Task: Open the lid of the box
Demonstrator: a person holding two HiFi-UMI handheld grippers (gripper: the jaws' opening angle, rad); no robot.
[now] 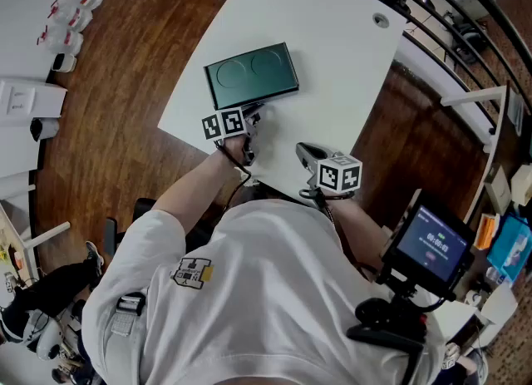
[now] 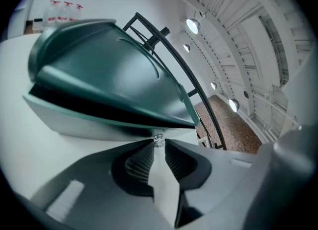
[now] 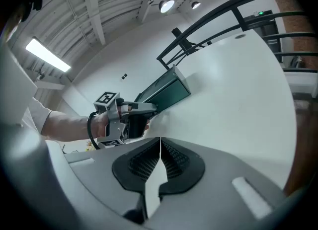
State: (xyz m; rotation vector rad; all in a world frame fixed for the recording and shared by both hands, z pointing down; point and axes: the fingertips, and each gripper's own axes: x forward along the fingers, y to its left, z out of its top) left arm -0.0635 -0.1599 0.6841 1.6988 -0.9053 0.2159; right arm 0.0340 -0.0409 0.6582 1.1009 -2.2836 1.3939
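Observation:
The box (image 1: 252,76) has a dark green lid (image 2: 109,72) over a pale base (image 2: 94,127) and stands on the white table (image 1: 341,59). My left gripper (image 1: 253,111) is at the box's near edge. In the left gripper view its jaws (image 2: 158,142) are shut on a small clear tab at the lid's front rim. A dark gap shows between lid and base. My right gripper (image 1: 302,150) hovers near the table's front edge, right of the box, shut and empty (image 3: 160,140). The right gripper view shows the left gripper (image 3: 149,108) against the box (image 3: 166,92).
A small round fitting (image 1: 381,20) sits in the table's far right part. A tripod-mounted screen (image 1: 428,244) stands at the person's right. Bottles (image 1: 71,7) stand on a counter at the left. A dark railing (image 3: 223,10) runs behind the table.

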